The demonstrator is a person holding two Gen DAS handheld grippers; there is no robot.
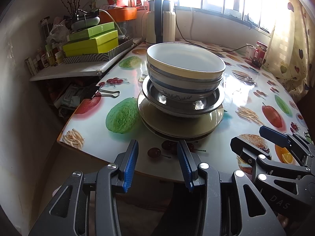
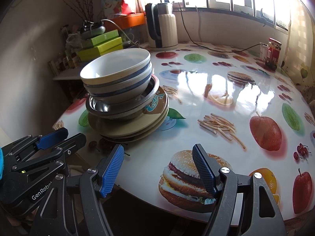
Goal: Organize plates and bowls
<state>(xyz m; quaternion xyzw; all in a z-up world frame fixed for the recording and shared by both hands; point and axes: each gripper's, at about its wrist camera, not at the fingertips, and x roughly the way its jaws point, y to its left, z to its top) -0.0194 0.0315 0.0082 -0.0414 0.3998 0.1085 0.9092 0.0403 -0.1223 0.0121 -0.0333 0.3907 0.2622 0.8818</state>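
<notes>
While both tools hover off the near table edge, the left gripper [image 1: 157, 147] shows its blue pads parted with nothing between them; released. The right gripper [image 2: 159, 153] stands wider, likewise released, above a printed burger.

Stack position: in the left wrist view it sits at 12 o'clock from the left gripper, on the fruit-print table [image 1: 246, 96]; in the right wrist view, at 10 o'clock from the right gripper.

Stack order, top down: white bowl [image 1: 185, 59], tilted, nested in a blue-banded bowl [image 1: 177, 82]; steel dish [image 1: 155, 90]; beige plates [image 1: 177, 123], their edges offset.

Surroundings: kettle [image 1: 160, 21] at 12 o'clock beyond the stack; red jar [image 1: 259, 54] at 2 o'clock; binder clip [image 1: 102, 92] at 10 o'clock; green boxes [image 1: 92, 43] on a side shelf.
</notes>
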